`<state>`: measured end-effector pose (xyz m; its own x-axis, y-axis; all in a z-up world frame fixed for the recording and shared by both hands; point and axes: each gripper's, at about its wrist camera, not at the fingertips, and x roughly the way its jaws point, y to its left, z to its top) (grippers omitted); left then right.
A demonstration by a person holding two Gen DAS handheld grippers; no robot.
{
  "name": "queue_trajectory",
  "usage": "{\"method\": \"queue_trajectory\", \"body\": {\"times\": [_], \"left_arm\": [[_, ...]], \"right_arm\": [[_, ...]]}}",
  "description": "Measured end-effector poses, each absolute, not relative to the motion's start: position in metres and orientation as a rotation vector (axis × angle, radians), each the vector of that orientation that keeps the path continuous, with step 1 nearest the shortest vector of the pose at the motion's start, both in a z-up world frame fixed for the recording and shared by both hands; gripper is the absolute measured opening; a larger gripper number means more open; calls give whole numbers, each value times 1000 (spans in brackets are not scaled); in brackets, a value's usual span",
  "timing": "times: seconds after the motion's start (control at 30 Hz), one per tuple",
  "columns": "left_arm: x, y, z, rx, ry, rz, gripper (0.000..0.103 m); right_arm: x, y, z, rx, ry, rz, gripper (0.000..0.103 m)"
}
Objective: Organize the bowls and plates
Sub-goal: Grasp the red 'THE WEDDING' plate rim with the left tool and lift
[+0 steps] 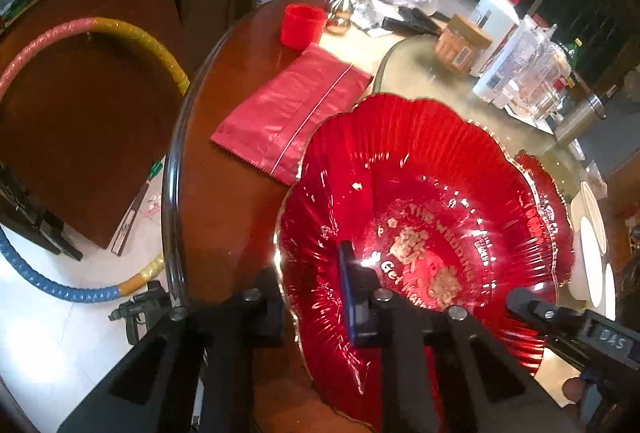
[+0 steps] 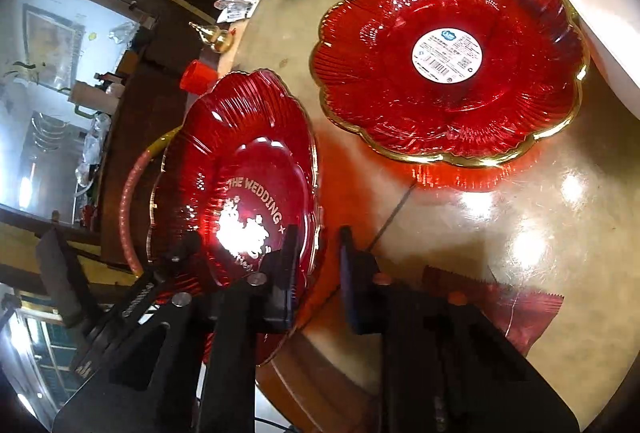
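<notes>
**Two claws pinch opposite edges of a red wedding plate**

Nearest the left wrist camera, the black two-finger left gripper (image 1: 316, 297) is closed tight on the near rim of a red, ribbed, scallop-edged glass plate with gold lettering (image 1: 420, 201). One finger sits inside the dish and the other outside, under the rim, so the plate's edge is pinched between them. The plate spreads away from the claw, tilted, with "THE WEDDING" readable in its centre.

At the plate's right edge, the black right gripper (image 1: 532, 307) reaches in. From its own camera, that claw (image 2: 318, 269) is also closed on the rim: one finger lies over the inner face, the other outside the gold edge. Here the lettered plate (image 2: 236, 173) stands tilted to the left of the claw.

Just beyond the plate lies a flat, shiny red foil pouch with a serrated edge (image 1: 292, 113) on the round, dark wooden table (image 1: 224, 201). A second red scalloped glass plate with a gold rim and a round white sticker (image 2: 448, 53) rests flat on the pale stone turntable (image 2: 520, 233), apart from the held plate. A white round dish (image 2: 600, 17) touches its far right side.

Farther off are a small red plastic cup (image 1: 302, 25), a gold gourd-shaped ornament (image 1: 340, 13) and a cluster of clear plastic bottles and jars (image 1: 516, 61).
</notes>
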<state>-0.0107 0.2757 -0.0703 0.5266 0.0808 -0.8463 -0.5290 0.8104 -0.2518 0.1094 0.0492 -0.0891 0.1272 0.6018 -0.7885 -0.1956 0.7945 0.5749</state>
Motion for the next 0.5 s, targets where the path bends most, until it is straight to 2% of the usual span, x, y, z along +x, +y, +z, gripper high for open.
{"method": "queue_trajectory", "body": {"times": [0.03,0.5], "left_arm": [[-11,276,-70,-528,955,384,17],[-10,272,-51,-484,914,385,17]], "right_arm": [[108,50,-86,357,1312,594,12],[103,49,-68,304,1231,590,12]]}}
